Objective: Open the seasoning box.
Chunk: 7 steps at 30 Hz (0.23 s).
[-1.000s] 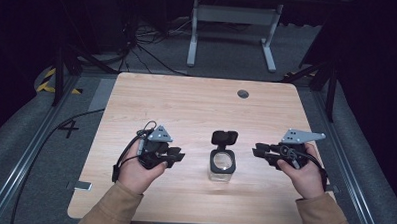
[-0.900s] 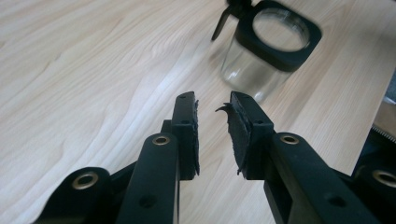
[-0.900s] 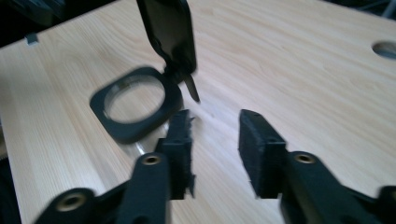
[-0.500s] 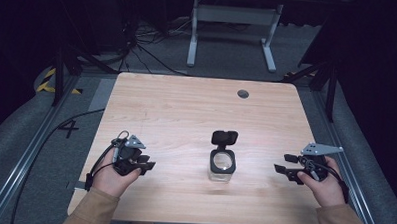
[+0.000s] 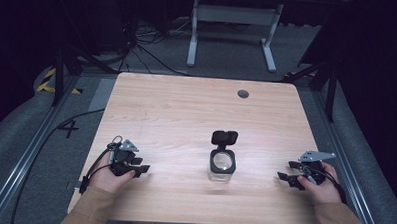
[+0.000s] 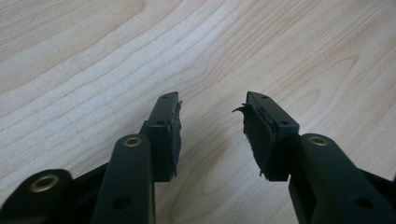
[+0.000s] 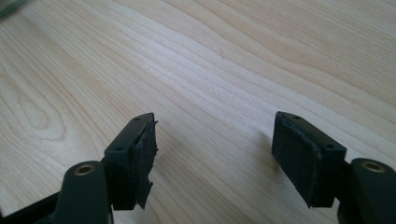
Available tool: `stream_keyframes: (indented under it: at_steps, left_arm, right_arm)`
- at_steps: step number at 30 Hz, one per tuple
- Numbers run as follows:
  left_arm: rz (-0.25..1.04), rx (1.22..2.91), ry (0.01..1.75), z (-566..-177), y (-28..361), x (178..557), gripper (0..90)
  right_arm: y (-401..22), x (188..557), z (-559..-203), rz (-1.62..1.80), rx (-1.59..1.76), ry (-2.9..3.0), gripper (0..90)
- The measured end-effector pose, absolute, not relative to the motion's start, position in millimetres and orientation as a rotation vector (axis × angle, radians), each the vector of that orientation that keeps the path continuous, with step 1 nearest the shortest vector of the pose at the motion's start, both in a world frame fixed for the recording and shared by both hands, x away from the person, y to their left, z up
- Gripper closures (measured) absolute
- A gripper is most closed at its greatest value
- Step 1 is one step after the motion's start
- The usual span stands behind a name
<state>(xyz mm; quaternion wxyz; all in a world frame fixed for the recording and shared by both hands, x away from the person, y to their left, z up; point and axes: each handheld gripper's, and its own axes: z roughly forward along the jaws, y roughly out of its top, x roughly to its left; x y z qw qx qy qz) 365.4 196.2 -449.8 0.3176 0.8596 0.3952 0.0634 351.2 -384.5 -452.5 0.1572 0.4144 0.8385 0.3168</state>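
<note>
Jar (image 5: 222, 168) w/ flip lid swung back is left alone mid-bench (image 5: 186, 106); left claw (image 5: 140, 168) & right claw (image 5: 283, 178), just spread wider, nothing pinched; work judged done

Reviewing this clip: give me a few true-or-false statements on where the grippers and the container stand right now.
1. The clear container has its black flip lid open. True.
2. The left gripper is shut on the container. False: its jaws stand open with nothing between them, well to the container's left.
3. The right gripper is near the table's right edge, apart from the container. True.
4. The container lies tipped on its side. False: it stands upright.
5. The right gripper holds the lid. False: in the right gripper view only bare wood lies between its open pads.
</note>
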Motion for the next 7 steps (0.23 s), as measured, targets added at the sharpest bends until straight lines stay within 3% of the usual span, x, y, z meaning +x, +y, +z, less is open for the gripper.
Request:
stream_keyframes:
  at_steps: [7]
  left_arm:
    - [0.17, 2.239, 1.058, -451.4, 196.7, 365.9, 51.1]
  right_arm:
    - [-378.4, 352.2, -455.0, 0.944, 1.178, 2.389, 28.5]
